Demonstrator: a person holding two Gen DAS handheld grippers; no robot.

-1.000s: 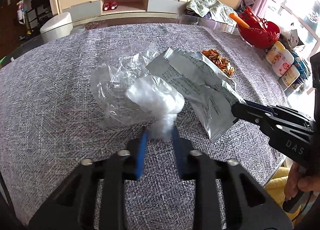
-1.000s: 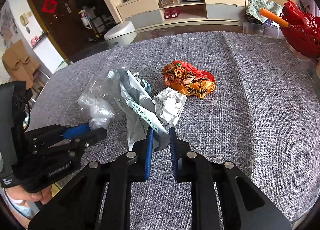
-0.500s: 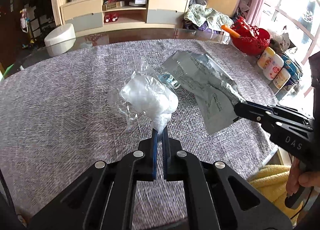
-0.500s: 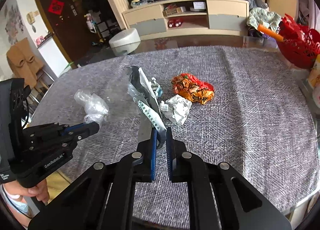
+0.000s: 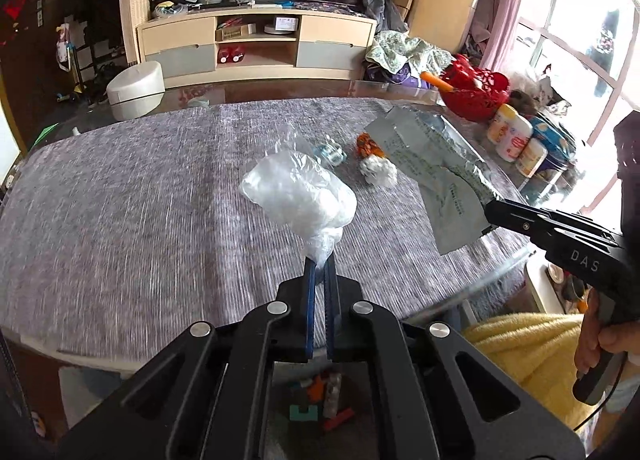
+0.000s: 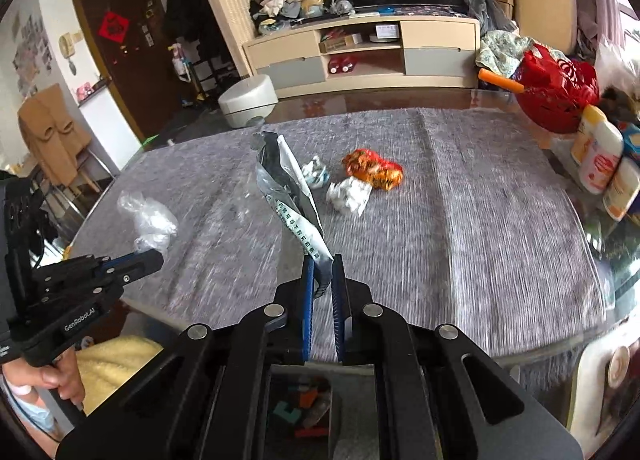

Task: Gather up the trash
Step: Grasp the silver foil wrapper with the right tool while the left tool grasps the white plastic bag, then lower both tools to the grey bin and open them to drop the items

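My left gripper (image 5: 320, 266) is shut on a crumpled clear plastic bag (image 5: 298, 194) and holds it above the grey table near its front edge; the bag also shows in the right wrist view (image 6: 150, 222). My right gripper (image 6: 321, 260) is shut on a silver foil pouch (image 6: 288, 190), lifted off the table; the pouch also shows in the left wrist view (image 5: 434, 176). On the table lie an orange snack wrapper (image 6: 374, 168), a crumpled white paper ball (image 6: 348, 196) and a small blue-white wrapper (image 6: 316, 174).
A grey cloth covers the round glass table (image 6: 480, 220). A red basket (image 6: 556, 92) and several bottles (image 6: 598, 156) stand at the right edge. A yellow towel (image 5: 528, 344) lies below the front edge. A bin with coloured scraps (image 6: 300, 408) sits under the grippers.
Both grippers have pulled back and up towards the table's front edge, carrying the plastic bag and the foil pouch. The orange wrapper, paper ball and small wrapper are now uncovered on the table.
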